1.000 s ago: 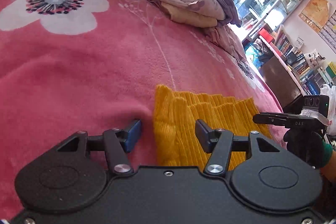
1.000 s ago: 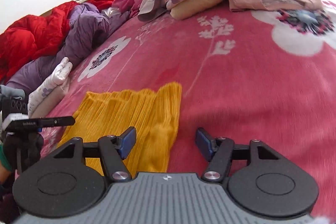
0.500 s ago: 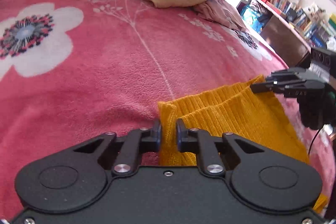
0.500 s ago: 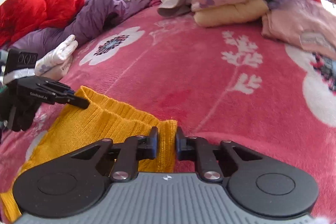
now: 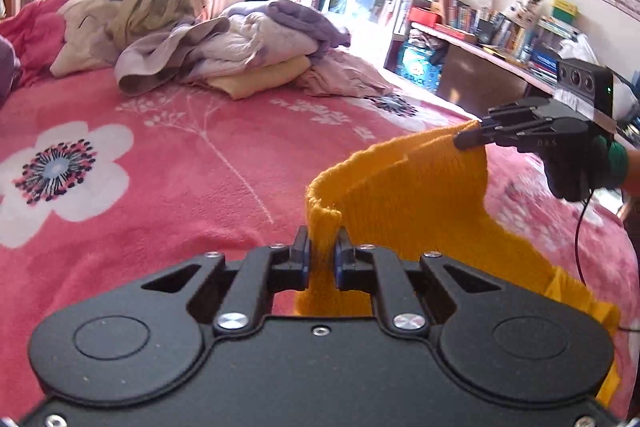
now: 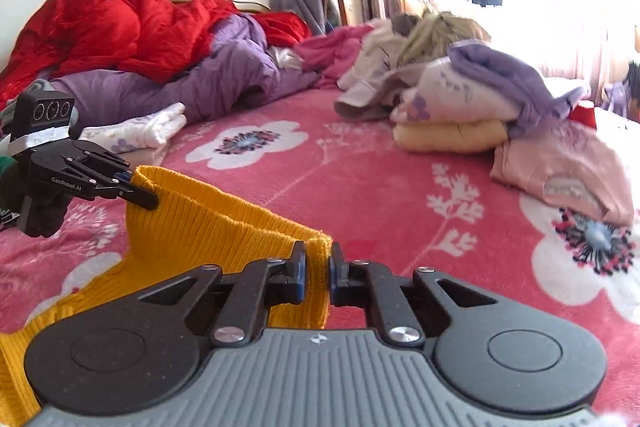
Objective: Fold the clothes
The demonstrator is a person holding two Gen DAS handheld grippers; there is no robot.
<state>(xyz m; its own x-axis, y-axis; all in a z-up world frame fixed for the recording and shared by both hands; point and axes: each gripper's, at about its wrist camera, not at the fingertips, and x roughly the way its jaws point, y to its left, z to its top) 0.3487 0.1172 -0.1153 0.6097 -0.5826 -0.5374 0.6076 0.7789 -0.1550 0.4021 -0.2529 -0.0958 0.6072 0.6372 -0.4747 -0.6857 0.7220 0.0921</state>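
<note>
A yellow ribbed knit garment point(image 5: 416, 203) hangs lifted above the pink flowered blanket point(image 5: 168, 163). My left gripper point(image 5: 322, 251) is shut on one corner of its hem. My right gripper point(image 6: 317, 261) is shut on the other corner; in the left wrist view it shows at the right point(image 5: 466, 139), pinching the hem. In the right wrist view the garment point(image 6: 208, 227) stretches between the grippers, and the left gripper point(image 6: 146, 197) shows at the left edge. The garment's lower part trails down onto the blanket.
A pile of folded and loose clothes point(image 5: 240, 47) lies at the far side of the bed, also in the right wrist view point(image 6: 460, 99). Red and purple bedding point(image 6: 140, 43) lies at the far left. A desk with books point(image 5: 500, 39) stands beside the bed.
Both grippers, open a second ago, closed on the garment's hem corners and lifted it off the blanket; the hem now hangs stretched between them.
</note>
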